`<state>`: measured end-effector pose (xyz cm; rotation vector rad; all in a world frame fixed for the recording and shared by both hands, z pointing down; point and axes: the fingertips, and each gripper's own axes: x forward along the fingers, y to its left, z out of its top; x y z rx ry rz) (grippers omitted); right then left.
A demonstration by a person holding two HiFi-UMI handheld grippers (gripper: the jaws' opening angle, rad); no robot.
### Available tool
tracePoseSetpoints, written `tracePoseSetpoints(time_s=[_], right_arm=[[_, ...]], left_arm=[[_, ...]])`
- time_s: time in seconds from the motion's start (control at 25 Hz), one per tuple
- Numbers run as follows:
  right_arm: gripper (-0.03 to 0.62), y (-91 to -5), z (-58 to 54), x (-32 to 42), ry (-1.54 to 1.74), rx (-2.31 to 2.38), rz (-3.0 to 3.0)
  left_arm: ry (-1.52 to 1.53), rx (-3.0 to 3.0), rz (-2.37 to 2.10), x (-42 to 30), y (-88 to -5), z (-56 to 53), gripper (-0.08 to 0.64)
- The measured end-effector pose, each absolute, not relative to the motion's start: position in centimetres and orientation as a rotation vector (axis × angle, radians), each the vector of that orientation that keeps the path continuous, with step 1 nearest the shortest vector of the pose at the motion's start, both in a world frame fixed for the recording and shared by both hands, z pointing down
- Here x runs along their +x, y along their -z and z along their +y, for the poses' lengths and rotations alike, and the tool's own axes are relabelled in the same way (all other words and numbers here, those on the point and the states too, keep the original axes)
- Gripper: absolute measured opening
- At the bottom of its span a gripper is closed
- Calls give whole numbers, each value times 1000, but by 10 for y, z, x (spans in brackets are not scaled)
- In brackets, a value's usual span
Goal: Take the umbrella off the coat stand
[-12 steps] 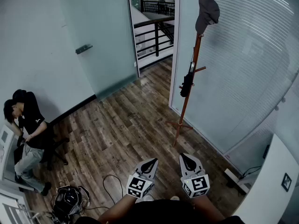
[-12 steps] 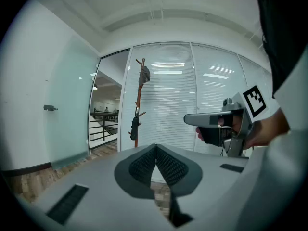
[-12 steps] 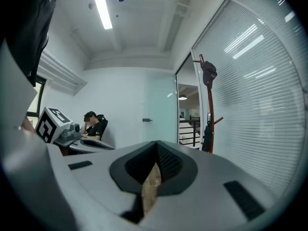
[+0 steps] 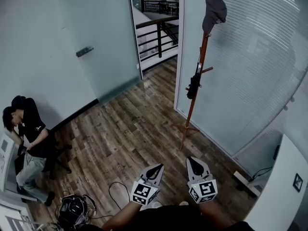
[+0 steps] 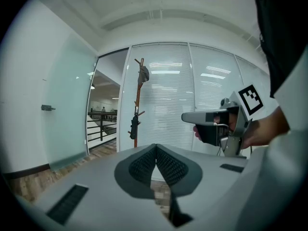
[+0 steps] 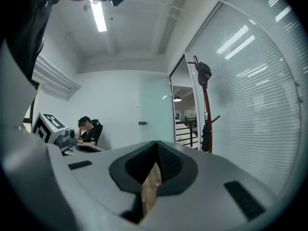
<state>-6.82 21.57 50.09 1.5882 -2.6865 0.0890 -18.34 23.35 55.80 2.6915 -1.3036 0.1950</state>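
The stand (image 4: 188,117) is a thin red-brown pole with splayed feet on the wooden floor (image 4: 125,129). It rises just in front of the glass wall (image 4: 250,71), whose blinds are down. The umbrella (image 4: 193,86) is black and folded. It hangs about halfway up the stand, from a short peg, and lies close along the pole. A dark cap (image 4: 214,8) sits on a peg near the top of the stand, well above the umbrella.

The left tool (image 4: 158,166) and the right tool (image 4: 191,160) are side by side at the bottom of the head view, both well apart from the stand and short of its feet. Each is clenched: the ribbed pads meet at the tips and nothing is between them. In the left gripper view the stand is left of the pads; in the right gripper view it is right of them. In the left gripper view a hand (image 5: 262,129) grips the right tool.

Left of the stand an open doorway (image 4: 156,23) shows a black railing (image 4: 156,35). Far left of the stand a person (image 4: 29,129) sits by the pale wall, with a dark bag (image 4: 72,208) and loose cables on the floor nearby.
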Motion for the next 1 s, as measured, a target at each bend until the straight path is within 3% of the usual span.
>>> tracePoseSetpoints(time_s=[0.44,1.0], right_arm=[[6,-525,195,-75,-170,1615,-2655],[6,-521,68,-41,-219,1615,-2700]], left_arm=[[-243,2704,-1259,-196,-574,206,14],[-285,2716,-1256,-155,-560,78,14]])
